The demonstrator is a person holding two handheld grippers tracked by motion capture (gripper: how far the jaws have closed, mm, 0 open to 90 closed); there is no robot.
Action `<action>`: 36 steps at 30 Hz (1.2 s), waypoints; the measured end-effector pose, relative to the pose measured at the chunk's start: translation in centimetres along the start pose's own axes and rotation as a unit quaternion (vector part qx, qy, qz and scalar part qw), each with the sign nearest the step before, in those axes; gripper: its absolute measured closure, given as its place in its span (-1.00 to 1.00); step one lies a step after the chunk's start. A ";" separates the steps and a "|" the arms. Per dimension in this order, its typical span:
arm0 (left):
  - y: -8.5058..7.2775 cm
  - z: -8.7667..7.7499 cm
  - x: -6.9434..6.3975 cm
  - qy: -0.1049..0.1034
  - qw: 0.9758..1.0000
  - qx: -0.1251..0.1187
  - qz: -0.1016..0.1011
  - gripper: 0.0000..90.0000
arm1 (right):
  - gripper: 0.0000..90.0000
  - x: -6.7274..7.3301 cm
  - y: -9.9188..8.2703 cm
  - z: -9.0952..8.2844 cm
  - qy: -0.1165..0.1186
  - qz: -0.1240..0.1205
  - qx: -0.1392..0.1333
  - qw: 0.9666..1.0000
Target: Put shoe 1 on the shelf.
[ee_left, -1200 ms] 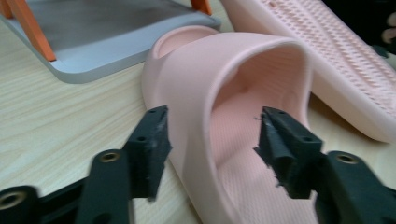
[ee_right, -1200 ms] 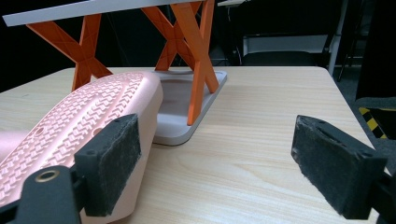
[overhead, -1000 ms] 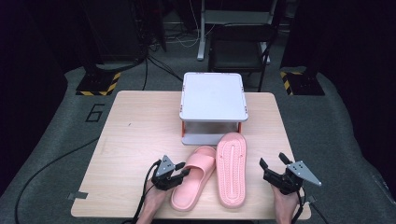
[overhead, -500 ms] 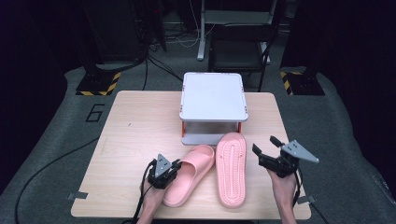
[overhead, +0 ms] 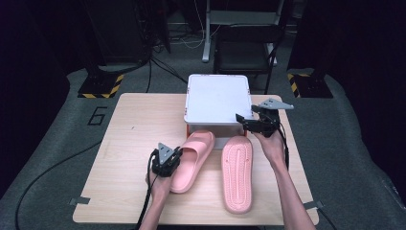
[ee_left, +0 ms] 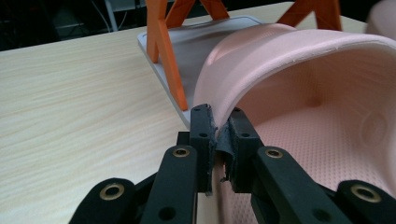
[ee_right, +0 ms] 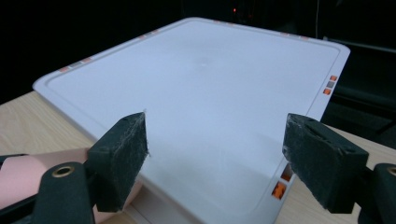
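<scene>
Pink foam slide sandal (overhead: 191,160) lies upright on the wooden tabletop (overhead: 124,158), its toe at the foot of the white orange-legged rack (overhead: 218,98). My left gripper (ee_left: 217,140) has its jaws clamped on the strap edge, probably to steer it under. My right gripper (overhead: 256,122) hovers, jaws apart, by the rack's corner; the overturned second pink sandal (overhead: 237,172) waits alongside.
</scene>
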State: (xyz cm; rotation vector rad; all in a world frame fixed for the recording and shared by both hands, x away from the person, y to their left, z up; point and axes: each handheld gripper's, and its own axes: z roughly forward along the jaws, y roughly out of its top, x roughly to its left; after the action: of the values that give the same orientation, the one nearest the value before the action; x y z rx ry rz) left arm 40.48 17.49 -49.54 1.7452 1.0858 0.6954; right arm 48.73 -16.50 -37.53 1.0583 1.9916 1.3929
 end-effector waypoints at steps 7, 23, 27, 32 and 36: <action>1.5 2.9 -0.2 0.023 1.000 0.014 -0.008 0.83 | -0.47 -0.7 0.1 2.2 -0.008 -0.011 0.031 0.999; 1.7 6.8 -1.6 0.056 0.997 0.018 -0.055 0.78 | -0.48 -0.4 0.0 2.4 -0.005 -0.008 0.032 0.999; 1.8 6.8 -1.4 0.058 0.996 0.017 -0.072 0.77 | -0.48 -0.4 -0.1 2.4 -0.006 -0.006 0.032 0.999; 1.7 6.9 -1.1 0.076 0.992 0.012 -0.103 0.81 | -0.49 -0.3 -0.1 2.4 -0.011 -0.008 0.029 0.999; 2.0 7.5 -2.2 0.099 0.990 0.012 -0.099 0.78 | -0.50 -0.2 -0.1 2.5 -0.011 -0.007 0.026 1.000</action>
State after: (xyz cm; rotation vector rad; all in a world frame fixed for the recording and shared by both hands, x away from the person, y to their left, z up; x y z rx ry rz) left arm 46.32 12.08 -50.74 1.5848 1.3885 0.7444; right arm 50.73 -15.26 -38.52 1.0759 2.0256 1.3242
